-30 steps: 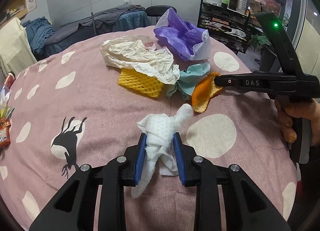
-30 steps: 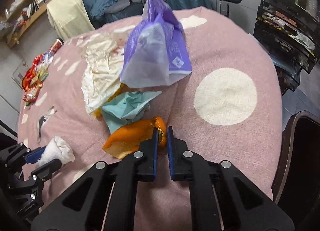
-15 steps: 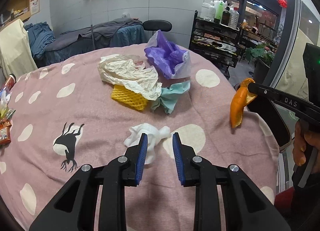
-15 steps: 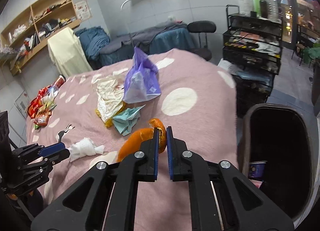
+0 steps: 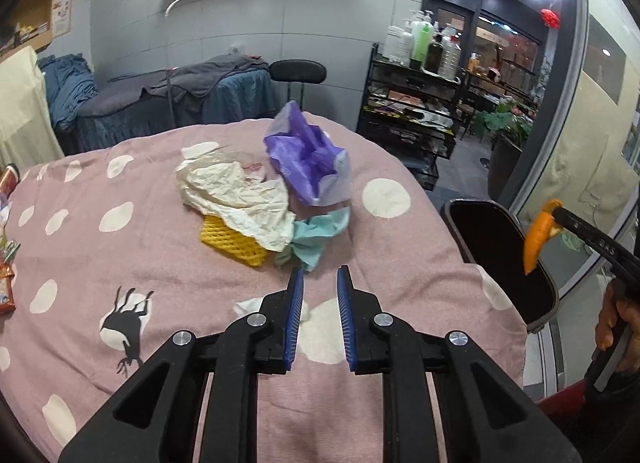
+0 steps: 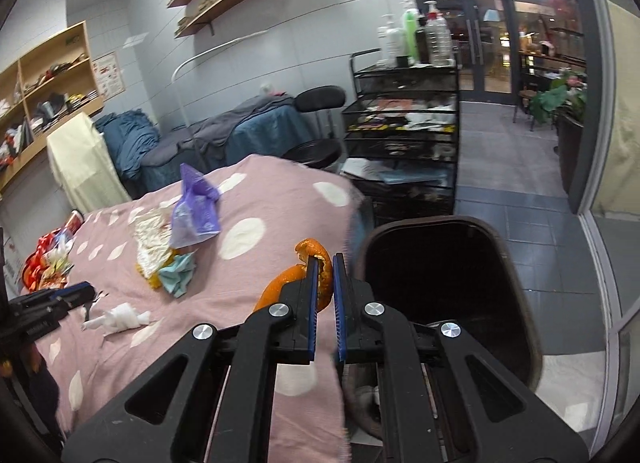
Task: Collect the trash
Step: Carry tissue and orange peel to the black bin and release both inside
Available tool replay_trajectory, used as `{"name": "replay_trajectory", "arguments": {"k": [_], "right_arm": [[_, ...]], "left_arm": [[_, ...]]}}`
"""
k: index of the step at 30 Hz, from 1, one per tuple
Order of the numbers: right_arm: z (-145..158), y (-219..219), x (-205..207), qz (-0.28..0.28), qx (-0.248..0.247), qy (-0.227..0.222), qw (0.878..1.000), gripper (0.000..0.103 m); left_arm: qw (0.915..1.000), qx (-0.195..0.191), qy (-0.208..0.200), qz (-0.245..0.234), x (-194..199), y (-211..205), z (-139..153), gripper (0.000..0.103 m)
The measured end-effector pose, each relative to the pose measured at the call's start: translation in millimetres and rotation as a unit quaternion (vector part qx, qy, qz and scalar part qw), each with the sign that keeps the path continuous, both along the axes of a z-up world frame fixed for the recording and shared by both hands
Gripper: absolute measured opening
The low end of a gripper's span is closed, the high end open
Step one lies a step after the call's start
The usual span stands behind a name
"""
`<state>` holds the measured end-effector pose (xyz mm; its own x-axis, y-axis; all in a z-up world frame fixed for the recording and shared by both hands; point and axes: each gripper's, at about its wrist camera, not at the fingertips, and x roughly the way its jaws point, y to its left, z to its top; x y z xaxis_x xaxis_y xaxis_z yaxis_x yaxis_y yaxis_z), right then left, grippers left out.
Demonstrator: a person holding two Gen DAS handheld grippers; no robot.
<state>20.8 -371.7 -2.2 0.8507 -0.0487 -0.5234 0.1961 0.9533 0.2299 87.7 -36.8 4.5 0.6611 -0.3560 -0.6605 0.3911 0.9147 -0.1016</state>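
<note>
Bag [image 5: 306, 159] at back of table [image 5: 160, 247], paper [image 5: 236, 195] left of it, net [image 5: 232, 241] & cloth [image 5: 316, 233] in front, tissue [image 6: 118, 317] nearest, bin [image 6: 448, 271] right of table, peel [image 6: 316, 279] betw. table & bin, rack [image 6: 404, 135] behind bin

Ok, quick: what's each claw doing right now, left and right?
Left claw: open, nothing between its pads, jaws just been closing.
Right claw: shut on the orange peel.

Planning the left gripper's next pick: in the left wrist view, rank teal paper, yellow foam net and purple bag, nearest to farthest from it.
1. Teal paper, just ahead of the left gripper.
2. Yellow foam net, ahead, to the left.
3. Purple bag, farthest back.
</note>
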Motion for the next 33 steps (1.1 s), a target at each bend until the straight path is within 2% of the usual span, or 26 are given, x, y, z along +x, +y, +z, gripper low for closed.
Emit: {"name": "replay_trajectory", "arguments": {"k": [3,5,7,9,10,11,13,14,15,16,17,19,22,25,33], "right_arm": [[0,-13,-5,-0.016,0.003,-0.003,1.000,0.009],[-3,-18,-8,-0.029,0.002,-0.003,1.000,0.009],[-5,-24,-9,-0.033,0.004,0.000,0.999,0.008],[-7,-27,-9,-0.034,0.007,0.003,0.999,0.009],[-8,-28,-8,-0.035,0.009,0.004,0.999,0.008],[-9,-29,-9,-0.034,0.010,0.004,0.999,0.008],[-10,-30,-9,-0.034,0.011,0.005,0.999,0.008],[-11,-29,-9,-0.034,0.012,0.006,0.999,0.008],[-11,-30,-9,-0.033,0.012,0.007,0.999,0.008],[-11,-30,-10,-0.034,0.013,0.007,0.999,0.008],[-11,-30,-10,-0.034,0.013,0.007,0.999,0.009],[-12,-30,-10,-0.036,0.013,0.007,0.999,0.009],[-13,-32,-10,-0.040,0.013,0.009,0.999,0.009],[-15,-35,-8,-0.046,0.014,0.014,0.999,0.009],[-30,-49,-3,-0.071,0.012,0.041,0.997,0.009]], "left_arm": [[0.9999,0.000,0.010,0.001,7,12,2,0.018],[0.9997,0.007,0.005,0.025,9,18,1,0.019],[0.9995,0.007,0.024,0.022,17,21,-6,0.021],[0.9985,0.030,0.044,0.012,26,16,-18,0.052],[0.9976,0.048,0.050,0.007,29,11,-27,0.077],[0.9969,0.060,0.051,0.006,31,7,-33,0.079],[0.9928,0.099,0.066,-0.001,36,-4,-50,0.079],[0.9898,0.122,0.075,-0.002,39,-9,-59,0.074],[0.9875,0.135,0.081,-0.002,41,-13,-66,0.065],[0.9855,0.143,0.090,-0.004,42,-16,-71,0.045],[0.9838,0.150,0.098,-0.006,42,-18,-75,0.031],[0.9853,0.145,0.090,-0.003,38,-20,-72,0.027],[0.9915,0.104,0.074,-0.025,25,-24,-55,0.027],[0.9933,0.094,0.050,-0.044,11,-41,-40,0.027],[0.9914,0.067,0.022,-0.111,-8,-103,-19,0.027]]}}
